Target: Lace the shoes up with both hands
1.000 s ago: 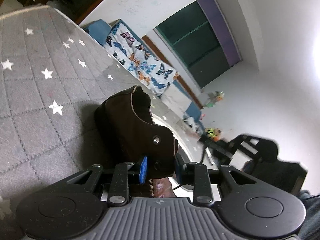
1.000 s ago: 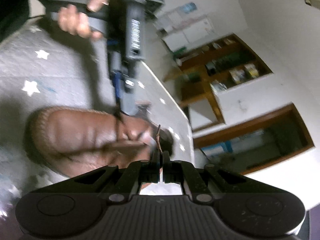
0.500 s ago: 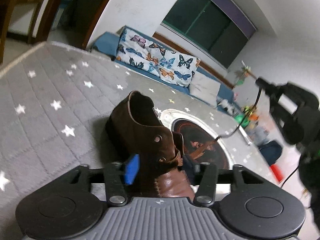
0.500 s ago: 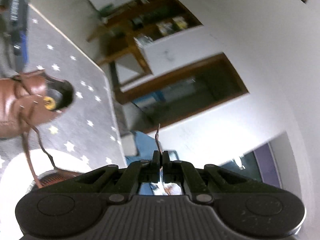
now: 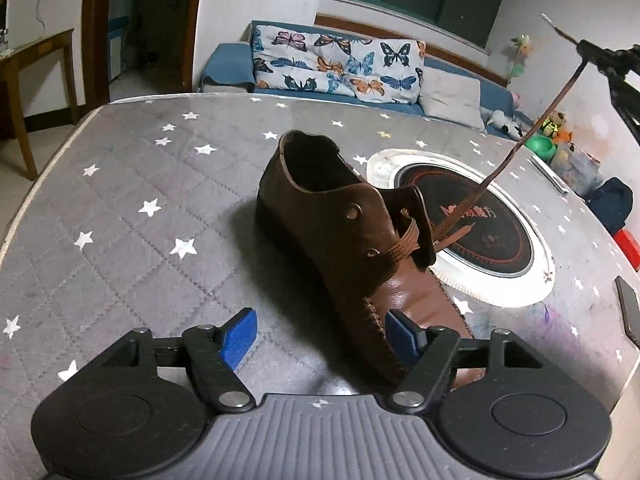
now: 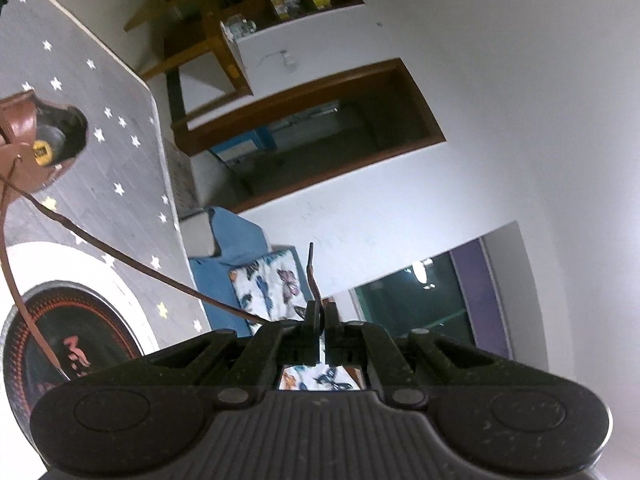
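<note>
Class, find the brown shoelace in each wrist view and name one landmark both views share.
Left wrist view: the shoelace rises from the shoe at centre to the upper right.
Right wrist view: it crosses from the left edge to bottom centre, clamped in the right tongs.
Shared landmark: the butterfly-print cushion.

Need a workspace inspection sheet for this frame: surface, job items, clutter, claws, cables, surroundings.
Surface: grey star-print quilted cover with a round white and black inset.
Job's things: brown leather shoe upright, toe toward the left camera; brown lace threaded through the lower eyelets, pulled taut up and away.
Clutter: dark flat object at the right edge.
Claws: left claw has just been opening, blue pads either side of the toe, not pressing it; right claw shut on the lace near its tip.
Cables: nothing seen.
Surroundings: butterfly cushion, blue sofa, wooden shelves, toys.
</note>
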